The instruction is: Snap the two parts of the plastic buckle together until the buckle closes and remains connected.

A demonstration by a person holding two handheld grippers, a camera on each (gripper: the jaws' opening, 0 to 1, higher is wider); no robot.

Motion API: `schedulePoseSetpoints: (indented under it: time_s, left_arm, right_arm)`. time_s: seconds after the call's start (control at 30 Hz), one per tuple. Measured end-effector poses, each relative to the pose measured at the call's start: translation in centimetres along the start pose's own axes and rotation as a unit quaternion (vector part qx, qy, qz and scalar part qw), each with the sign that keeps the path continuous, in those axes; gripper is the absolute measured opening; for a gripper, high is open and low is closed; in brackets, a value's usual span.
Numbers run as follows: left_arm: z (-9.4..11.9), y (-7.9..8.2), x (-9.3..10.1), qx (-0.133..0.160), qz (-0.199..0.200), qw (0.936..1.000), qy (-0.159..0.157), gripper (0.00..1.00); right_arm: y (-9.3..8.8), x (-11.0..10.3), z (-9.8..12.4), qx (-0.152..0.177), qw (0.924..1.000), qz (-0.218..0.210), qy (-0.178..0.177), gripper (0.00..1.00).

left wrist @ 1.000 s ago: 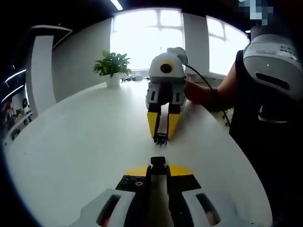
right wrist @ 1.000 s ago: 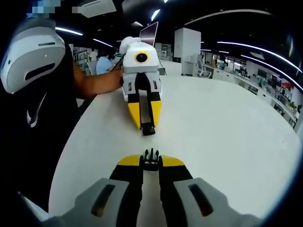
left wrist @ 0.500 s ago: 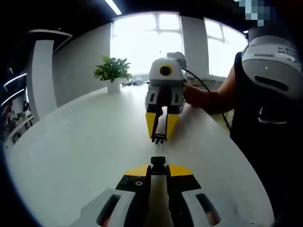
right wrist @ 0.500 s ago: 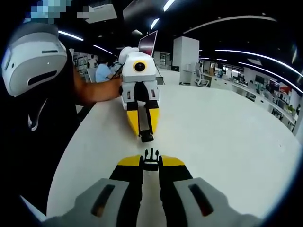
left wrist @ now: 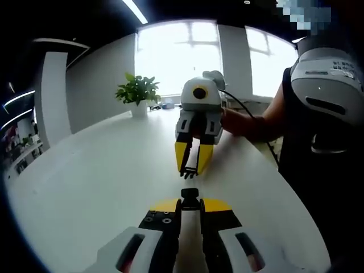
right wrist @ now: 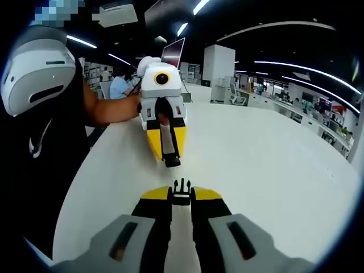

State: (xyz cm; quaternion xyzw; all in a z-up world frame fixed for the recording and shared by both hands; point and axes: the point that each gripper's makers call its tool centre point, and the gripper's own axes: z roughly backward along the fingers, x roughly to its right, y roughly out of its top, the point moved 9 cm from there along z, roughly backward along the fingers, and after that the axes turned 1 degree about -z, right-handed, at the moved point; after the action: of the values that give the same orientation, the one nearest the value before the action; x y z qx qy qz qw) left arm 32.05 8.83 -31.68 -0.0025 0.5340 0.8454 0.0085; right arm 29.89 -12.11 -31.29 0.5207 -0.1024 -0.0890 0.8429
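Left gripper view — two grippers, left gripper (left wrist: 190,206) and right gripper (left wrist: 190,169), each clamping one buckle half.

No legible text, label, brand, number or sign appears in either view. The white headset (left wrist: 327,94) worn at the person's chest carries faint small marks near its upper edge in the left gripper view, too blurred to read.
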Motion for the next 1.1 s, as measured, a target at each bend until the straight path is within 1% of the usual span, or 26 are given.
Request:
schedulePoseSetpoints:
  time_s: [0.3,0.5,0.67,0.7,0.77,0.83,0.9,1.0,1.03,1.1]
  left_arm:
    - [-0.4,-0.3,0.3,-0.012,-0.002,0.9999,-0.013,0.11]
    - [-0.7,-0.3,0.8,-0.007,-0.01,0.9996,-0.024,0.11]
    - [-0.8,-0.3,0.8,-0.009,-0.012,0.9996,-0.023,0.11]
    - [-0.8,-0.3,0.8,-0.01,-0.011,0.9996,-0.023,0.11]
    - [-0.9,-0.6,0.8,-0.027,-0.011,0.9993,-0.023,0.11]
    - [-1.0,-0.7,0.7,-0.033,-0.017,0.9992,-0.012,0.11]
    - [-1.0,-0.7,0.5,-0.028,-0.014,0.9995,-0.008,0.11]
    - [-1.2,-0.7,0.6,-0.02,-0.005,0.9997,-0.017,0.11]
    - [-1.3,-0.6,0.5,-0.017,-0.011,0.9998,-0.01,0.11]
    - [-1.2,-0.4,0.5,-0.011,-0.006,0.9998,-0.015,0.11]
  right_arm:
    - [0.0,-0.3,-0.2,-0.003,1.0,0.002,0.009,0.11]
    - [-0.1,-0.4,-0.3,-0.001,0.9999,0.007,0.013,0.11]
    - [-0.2,-0.6,-0.6,-0.003,0.9998,0.012,0.015,0.11]
    - [-0.2,-0.6,-0.6,-0.001,0.9998,0.01,0.016,0.11]
    - [-0.2,-0.5,-0.6,0.0,0.9998,0.014,0.011,0.11]
    - [-0.2,-0.5,-0.6,0.003,0.9999,0.014,0.009,0.11]
    - [-0.2,-0.6,-0.6,0.002,0.9998,0.014,0.011,0.11]
    - [-0.1,-0.7,-0.7,0.005,0.9998,0.017,0.013,0.11]
    - [-0.1,-0.7,-0.7,0.005,0.9998,0.016,0.012,0.11]
    - [-0.2,-0.7,-0.6,0.004,0.9999,0.009,0.014,0.11]
